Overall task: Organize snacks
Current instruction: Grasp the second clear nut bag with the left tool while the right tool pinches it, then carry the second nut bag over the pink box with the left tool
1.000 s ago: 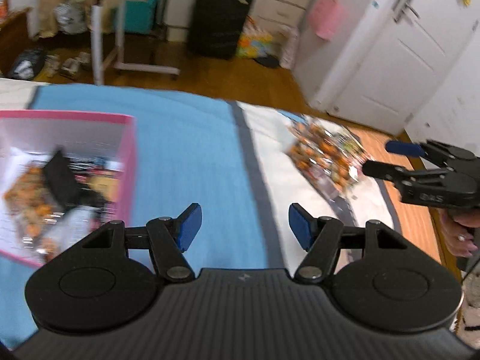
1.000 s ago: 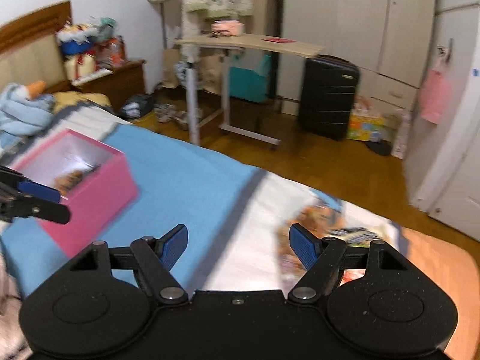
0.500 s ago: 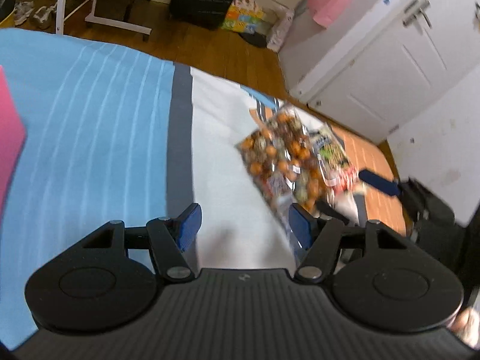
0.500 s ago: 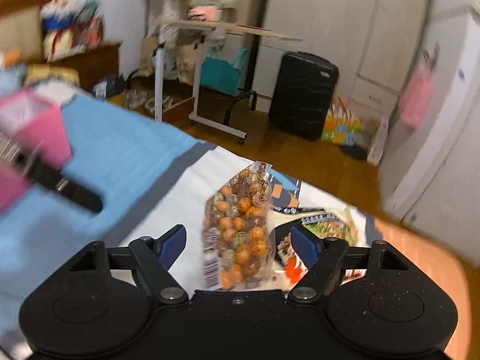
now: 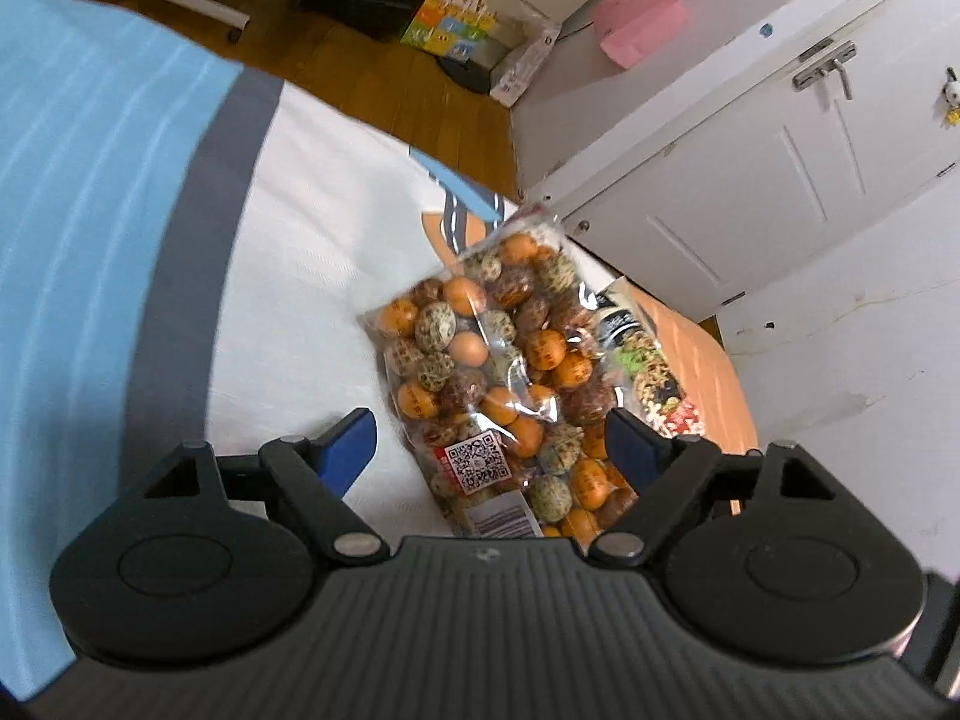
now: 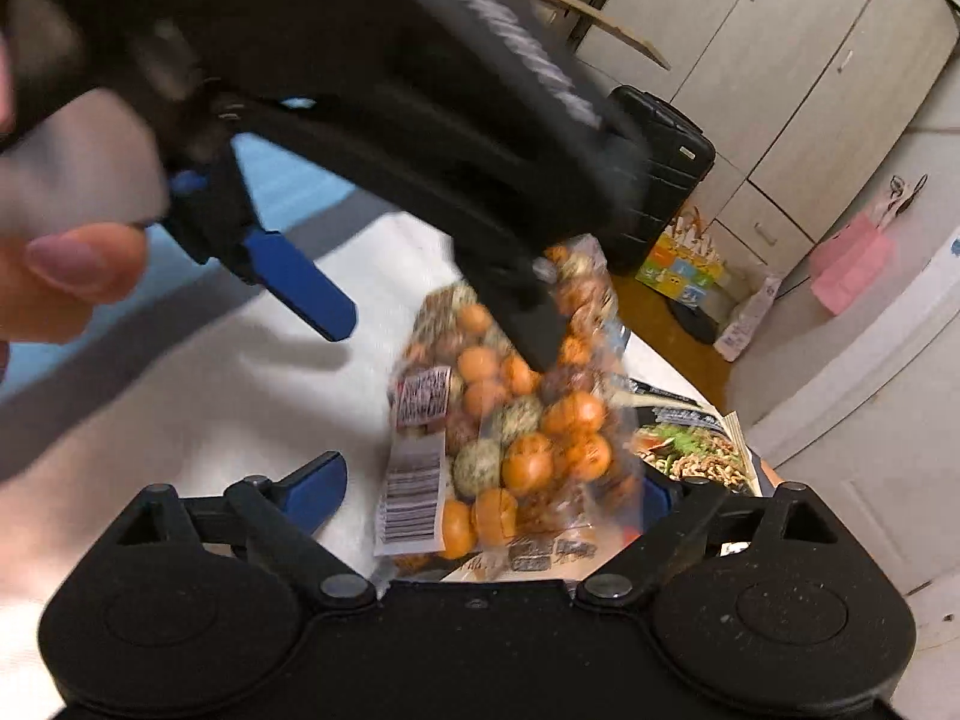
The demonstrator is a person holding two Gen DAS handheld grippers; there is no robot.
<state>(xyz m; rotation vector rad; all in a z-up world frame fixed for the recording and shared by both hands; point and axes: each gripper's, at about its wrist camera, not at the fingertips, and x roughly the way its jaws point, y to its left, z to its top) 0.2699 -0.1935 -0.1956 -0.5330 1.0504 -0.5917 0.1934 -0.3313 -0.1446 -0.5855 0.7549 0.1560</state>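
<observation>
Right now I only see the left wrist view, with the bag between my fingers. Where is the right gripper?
Observer: The right gripper straddles the barcode end of the bag. Its jaws are opening and the pads are not touching the bag.
Operator: Are the two grippers clear of each other?
Observer: Yes. The left gripper hangs over the bag's middle, beyond the right one, with a gap between them.

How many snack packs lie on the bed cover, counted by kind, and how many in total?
Clear plastic bag of round orange, brown and speckled wrapped snacks: 1
Flat printed packet with a noodle picture, partly under the clear bag: 1
Total: 2
</observation>
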